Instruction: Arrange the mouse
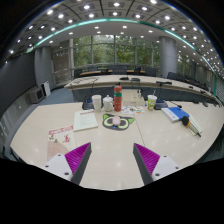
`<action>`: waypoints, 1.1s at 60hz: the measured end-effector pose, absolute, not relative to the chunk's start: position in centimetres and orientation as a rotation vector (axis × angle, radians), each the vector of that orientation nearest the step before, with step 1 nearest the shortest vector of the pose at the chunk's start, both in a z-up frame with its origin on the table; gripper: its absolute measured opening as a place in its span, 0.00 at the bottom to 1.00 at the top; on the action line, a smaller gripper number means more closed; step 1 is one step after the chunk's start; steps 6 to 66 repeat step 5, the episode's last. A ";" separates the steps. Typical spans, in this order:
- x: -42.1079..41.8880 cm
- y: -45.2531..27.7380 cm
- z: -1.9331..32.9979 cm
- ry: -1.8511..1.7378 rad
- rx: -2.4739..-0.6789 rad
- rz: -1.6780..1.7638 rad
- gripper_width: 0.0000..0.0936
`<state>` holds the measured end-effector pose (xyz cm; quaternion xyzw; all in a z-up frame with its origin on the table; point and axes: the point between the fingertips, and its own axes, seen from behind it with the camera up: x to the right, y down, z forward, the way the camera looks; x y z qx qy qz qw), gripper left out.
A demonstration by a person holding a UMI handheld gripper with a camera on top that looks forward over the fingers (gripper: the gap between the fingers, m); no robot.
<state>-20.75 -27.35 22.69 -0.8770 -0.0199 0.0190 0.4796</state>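
My gripper [111, 160] is open and empty, held above the near part of a pale table [110, 145]. Its magenta pads [77, 157] stand wide apart with only bare tabletop between them. Well beyond the fingers, near the table's middle, lies a small light mat with green and pink markings [119, 122]. A small dark thing on its left part [110, 119] may be the mouse; it is too small to tell.
Behind the mat stand a tall red and green container [117, 98], a white cup [97, 101] and another cup [151, 101]. A paper sheet [85, 120] and pink-printed papers [60, 133] lie left. A blue object [176, 113] lies right. Office chairs stand behind.
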 end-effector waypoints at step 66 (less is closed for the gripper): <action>-20.6 -27.6 22.9 -0.047 -2.135 0.052 0.91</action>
